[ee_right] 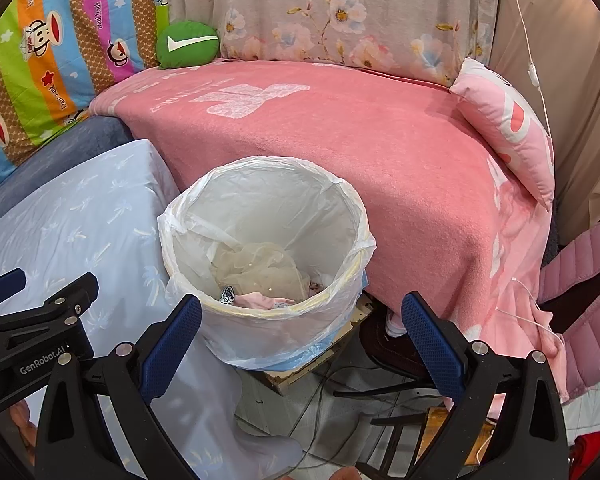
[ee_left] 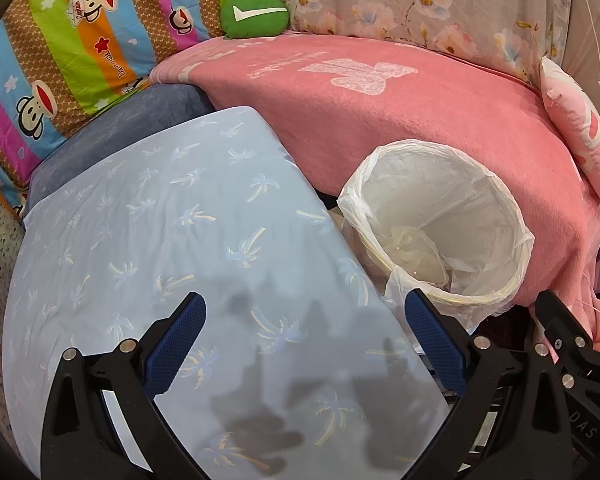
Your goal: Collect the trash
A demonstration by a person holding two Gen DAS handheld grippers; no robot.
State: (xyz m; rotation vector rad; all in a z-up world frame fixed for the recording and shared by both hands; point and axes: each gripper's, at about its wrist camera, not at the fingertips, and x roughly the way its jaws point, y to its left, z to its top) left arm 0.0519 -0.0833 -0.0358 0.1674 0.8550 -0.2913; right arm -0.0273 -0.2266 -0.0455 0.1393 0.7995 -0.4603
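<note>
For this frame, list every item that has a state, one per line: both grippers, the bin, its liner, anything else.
Left gripper: open, holding nothing, over the light blue palm-print cloth.
Right gripper: open, holding nothing, in front of the bin.
White round trash bin: upright, no lid on it, partly filled with crumpled fabric and wrappers.
Clear plastic bin liner: fitted, folded over the rim.
Pink blanket: spread flat.

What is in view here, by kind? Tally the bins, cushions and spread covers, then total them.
Bins: 1, the white lined trash bin, some scraps inside.
Cushions: 2, the green cushion and the pink pillow.
Spread covers: 2, the pink blanket and the blue palm-print sheet.
Total: 5.
Both the left gripper and the right gripper are open and empty.
</note>
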